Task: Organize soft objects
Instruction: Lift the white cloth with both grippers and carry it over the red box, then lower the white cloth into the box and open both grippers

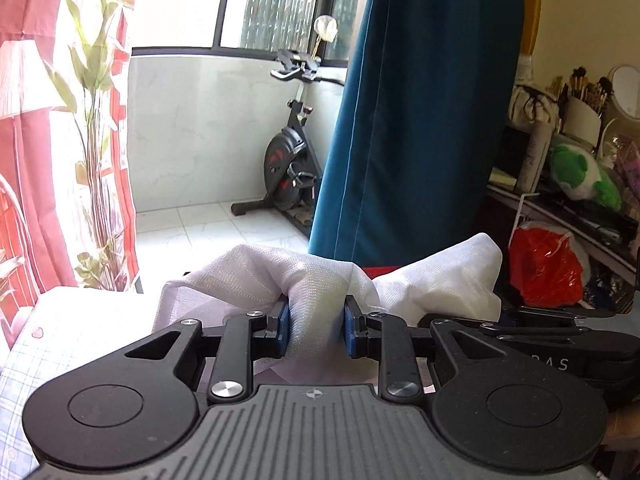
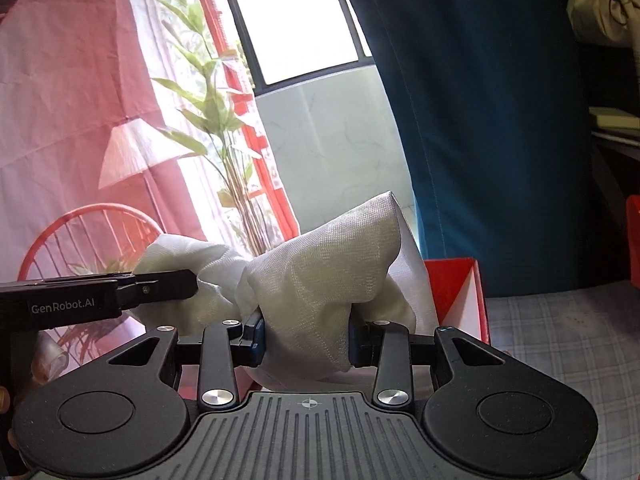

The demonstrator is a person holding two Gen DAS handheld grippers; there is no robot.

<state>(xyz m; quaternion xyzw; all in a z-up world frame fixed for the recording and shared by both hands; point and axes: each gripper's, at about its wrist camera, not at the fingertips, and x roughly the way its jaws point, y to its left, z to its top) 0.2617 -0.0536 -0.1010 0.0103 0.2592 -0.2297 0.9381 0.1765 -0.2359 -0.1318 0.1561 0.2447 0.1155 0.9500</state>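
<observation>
A white mesh cloth (image 1: 280,276) is bunched up and held in the air between both grippers. My left gripper (image 1: 315,330) is shut on one part of the cloth, its blue pads (image 1: 283,330) pressed into the fabric. My right gripper (image 2: 306,340) is shut on another part of the same cloth (image 2: 332,276). The left gripper also shows in the right wrist view (image 2: 176,286) at the left, gripping the cloth's far end. The right gripper shows in the left wrist view (image 1: 520,328) at the right. A red box (image 2: 460,292) with a white inside sits just behind the cloth.
A plaid bedsheet (image 2: 568,340) lies below. A teal curtain (image 1: 420,120) hangs ahead, a red printed curtain (image 1: 24,160) at the left. An exercise bike (image 1: 292,160) stands by the window. A cluttered shelf holds a green plush toy (image 1: 584,176) and a red bag (image 1: 548,268).
</observation>
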